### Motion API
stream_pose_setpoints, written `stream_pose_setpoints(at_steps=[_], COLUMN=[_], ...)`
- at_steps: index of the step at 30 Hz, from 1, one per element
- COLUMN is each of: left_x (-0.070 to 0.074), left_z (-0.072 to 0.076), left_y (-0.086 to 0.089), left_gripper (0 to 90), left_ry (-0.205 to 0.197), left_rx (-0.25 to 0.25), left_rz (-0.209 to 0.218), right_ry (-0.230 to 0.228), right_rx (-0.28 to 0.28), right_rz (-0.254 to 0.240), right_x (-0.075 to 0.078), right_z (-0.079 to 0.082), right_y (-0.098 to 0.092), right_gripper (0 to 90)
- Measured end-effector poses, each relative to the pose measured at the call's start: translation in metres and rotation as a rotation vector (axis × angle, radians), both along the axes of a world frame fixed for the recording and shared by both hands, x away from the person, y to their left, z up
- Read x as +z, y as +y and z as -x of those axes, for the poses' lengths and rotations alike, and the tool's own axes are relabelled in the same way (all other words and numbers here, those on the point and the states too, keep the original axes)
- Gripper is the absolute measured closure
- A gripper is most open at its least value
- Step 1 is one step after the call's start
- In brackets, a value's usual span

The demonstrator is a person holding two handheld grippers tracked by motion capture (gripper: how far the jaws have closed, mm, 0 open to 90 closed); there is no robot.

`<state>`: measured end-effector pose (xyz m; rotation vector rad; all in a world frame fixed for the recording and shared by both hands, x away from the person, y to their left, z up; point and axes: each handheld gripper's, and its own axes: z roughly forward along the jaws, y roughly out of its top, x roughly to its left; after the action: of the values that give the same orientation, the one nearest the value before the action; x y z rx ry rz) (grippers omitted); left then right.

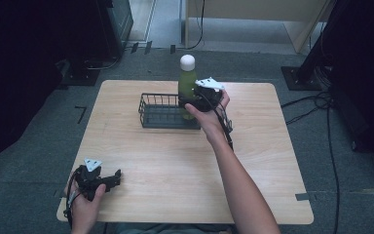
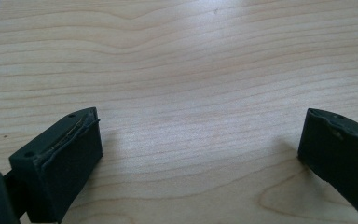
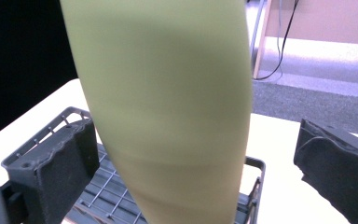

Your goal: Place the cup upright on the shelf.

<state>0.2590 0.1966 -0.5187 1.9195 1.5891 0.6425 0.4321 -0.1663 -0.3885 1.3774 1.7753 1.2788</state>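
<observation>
- On the far half of the wooden table [image 1: 175, 165] sits a dark wire basket [image 1: 163, 111], long side facing the person, open at the top.
- A green bottle [image 1: 187, 83] with a rounded white cap [image 1: 187, 61] stands at the basket's right end. Its base is hidden behind the wire wall and the hand, so whether it rests on the basket floor or hangs just above it cannot be told.
- Right gripper [image 1: 195, 104]: held at the bottle's lower body from the right side, grey three-cornered plate [image 1: 209, 84] on top, cable running back along the forearm.
- Right gripper view: the bottle [image 3: 168, 107] fills the middle, leaning slightly, between the two black jaws. The left jaw sits close against or just beside the bottle's wall; the right jaw stands visibly clear of it. Jaws read as spread, not clamped on the bottle.
- Same view: the basket [image 3: 107, 196] lies under the bottle, its grid floor and rim showing on both sides of the bottle's lower end.
- Right hand [image 1: 209, 114] wraps the gripper body, forearm stretched diagonally across the table from the near edge.
- Left gripper [image 1: 114, 178]: low at the near left corner of the table, well apart from the basket, held in the left hand [image 1: 85, 202].
- Left gripper view: jaws wide apart, bare wood grain [image 2: 191, 93] between them, nothing held.
- Beyond the table: grey floor, loose cables [image 1: 316, 105] at the right, a pale wooden furniture piece [image 1: 253, 14] at the far side.
</observation>
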Motion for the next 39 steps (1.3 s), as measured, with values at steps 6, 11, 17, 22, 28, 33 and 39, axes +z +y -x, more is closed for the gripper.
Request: stream_pose_setpoints(at_steps=[6, 11, 17, 22, 28, 33, 39], left_x=[0.0, 0.0, 0.0, 0.0, 0.0, 0.0, 0.0], left_z=[0.0, 0.0, 0.0, 0.0, 0.0, 0.0, 0.0], left_y=[0.0, 0.0, 0.0, 0.0, 0.0, 0.0, 0.0], left_gripper=[0.0, 0.0, 0.0, 0.0, 0.0, 0.0, 0.0], left_ry=[0.001, 0.002, 0.002, 0.002, 0.002, 0.001, 0.0], left_rx=[-0.004, -0.005, -0.005, -0.005, -0.005, -0.005, -0.005], left_rz=[0.0, -0.001, -0.001, -0.001, -0.001, 0.0, 0.0], right_ry=[-0.002, -0.007, -0.009, -0.006, 0.003, 0.006, 0.016], right_rx=[0.028, 0.05, 0.064, 0.06, 0.049, 0.035, 0.011], right_rz=[0.006, 0.009, 0.003, 0.012, 0.006, 0.013, 0.014], right_x=[0.001, 0.0, -0.006, -0.013, -0.018, -0.024, -0.032], right_z=[0.01, 0.021, 0.039, 0.054, 0.07, 0.082, 0.094], right_y=[-0.01, -0.017, -0.029, -0.043, -0.059, -0.073, -0.089], right_gripper=[0.0, 0.0, 0.0, 0.0, 0.0, 0.0, 0.0])
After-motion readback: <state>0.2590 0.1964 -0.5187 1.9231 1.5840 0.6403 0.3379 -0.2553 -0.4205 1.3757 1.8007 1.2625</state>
